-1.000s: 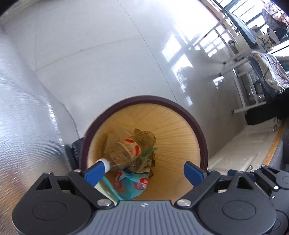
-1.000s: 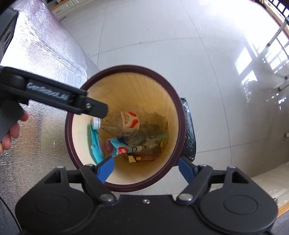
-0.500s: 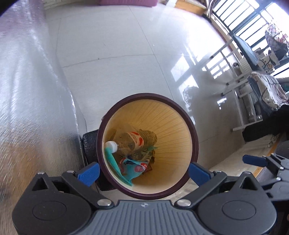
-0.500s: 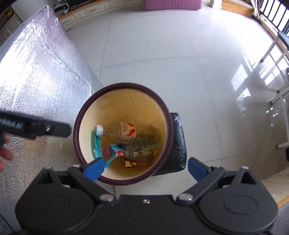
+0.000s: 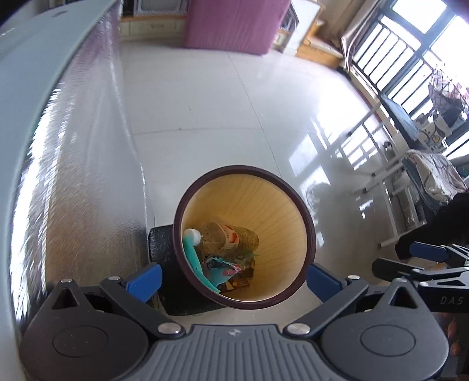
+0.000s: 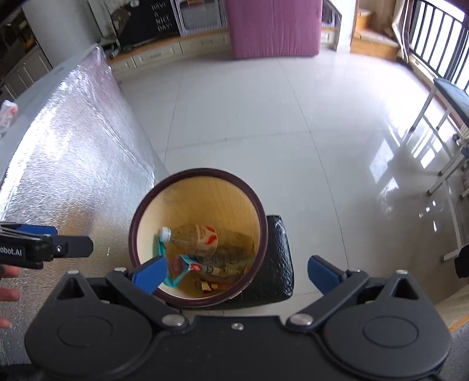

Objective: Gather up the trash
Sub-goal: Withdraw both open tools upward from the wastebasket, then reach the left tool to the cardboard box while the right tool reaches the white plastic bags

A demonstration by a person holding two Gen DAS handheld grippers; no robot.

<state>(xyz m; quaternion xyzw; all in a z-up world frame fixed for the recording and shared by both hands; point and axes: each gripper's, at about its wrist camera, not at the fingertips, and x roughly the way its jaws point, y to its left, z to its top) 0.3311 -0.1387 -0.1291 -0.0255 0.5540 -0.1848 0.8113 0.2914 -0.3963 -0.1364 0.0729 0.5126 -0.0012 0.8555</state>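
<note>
A round bin with a dark rim [image 5: 310, 231] [image 6: 262, 222] and a wood-coloured inside stands on the floor. In it lie a plastic bottle [image 5: 225, 237] [image 6: 199, 237] with a white cap, teal wrappers [image 5: 218, 268] [image 6: 176, 268] and small scraps. My left gripper [image 5: 234, 278] is open and empty, high above the bin. My right gripper [image 6: 234, 271] is open and empty, also above the bin. Each gripper shows at the edge of the other's view.
A silver foil-covered table side [image 5: 73, 175] [image 6: 67, 140] runs along the left of the bin. A black mat [image 6: 278, 263] lies under the bin. A pink block [image 6: 272, 26] stands at the far wall. White racks [image 5: 390, 187] stand at the right by the window.
Both grippers have risen away from the bin, which now looks smaller. The bottle has stayed in the bin. More of the room has come into view.
</note>
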